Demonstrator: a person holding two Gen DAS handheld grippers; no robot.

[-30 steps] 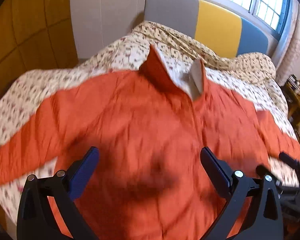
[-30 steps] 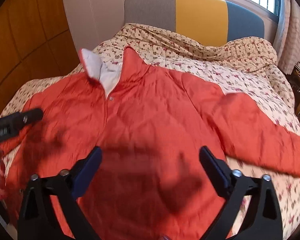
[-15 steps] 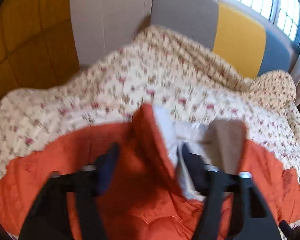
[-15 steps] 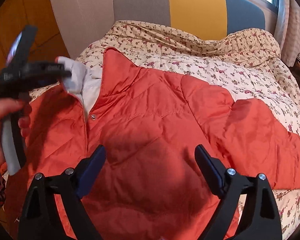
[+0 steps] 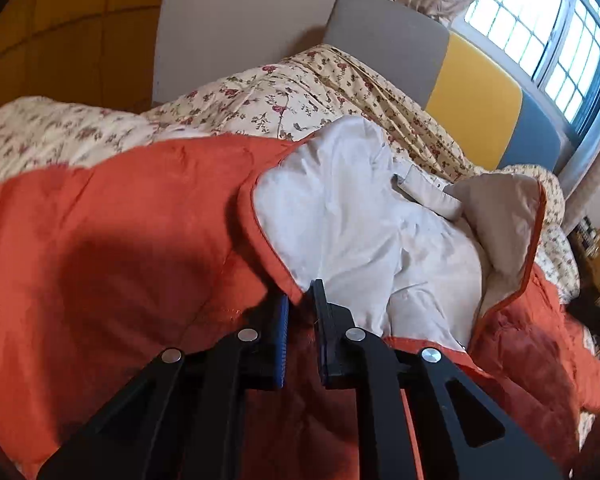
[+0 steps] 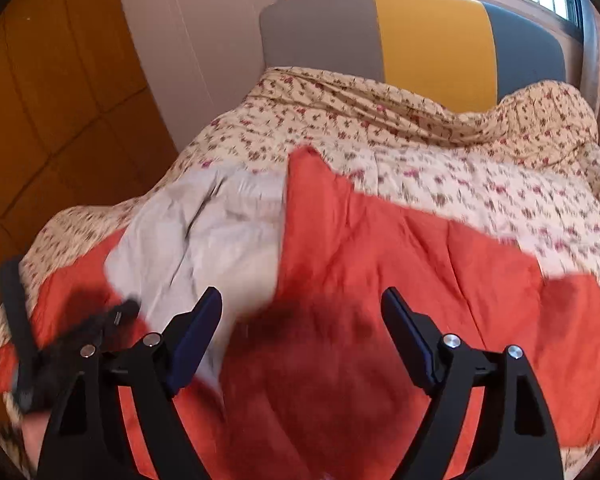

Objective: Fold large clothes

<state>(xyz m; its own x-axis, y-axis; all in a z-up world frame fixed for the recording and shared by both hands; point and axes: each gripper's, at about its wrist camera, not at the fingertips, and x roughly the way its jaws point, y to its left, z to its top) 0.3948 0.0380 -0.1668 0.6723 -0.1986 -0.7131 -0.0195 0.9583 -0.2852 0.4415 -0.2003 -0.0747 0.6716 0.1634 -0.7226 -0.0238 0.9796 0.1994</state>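
Left tongs (image 5: 300,300) pinch the orange jacket's (image 5: 120,240) front edge.

No readable text or brand anywhere. A small neck tag (image 5: 427,181) sits in the white lining (image 5: 352,216) of the orange jacket (image 5: 120,240), w/ one tiny dark mark on it, too small to read.

Matte black plastic frames on both grippers, angular, with triangular cut-outs in the struts. Left gripper (image 5: 300,300): black fingers (image 5: 328,320) lined with dark blue ribbed pads, four round silver pivot screws along the linkages. Right gripper (image 6: 302,312): same build, long tapering fingers (image 6: 198,332) faced in dark blue, four silver screw heads at the joints. Seen blurred at the lower left of the right wrist view: a black handle bar and a patch of bare skin.
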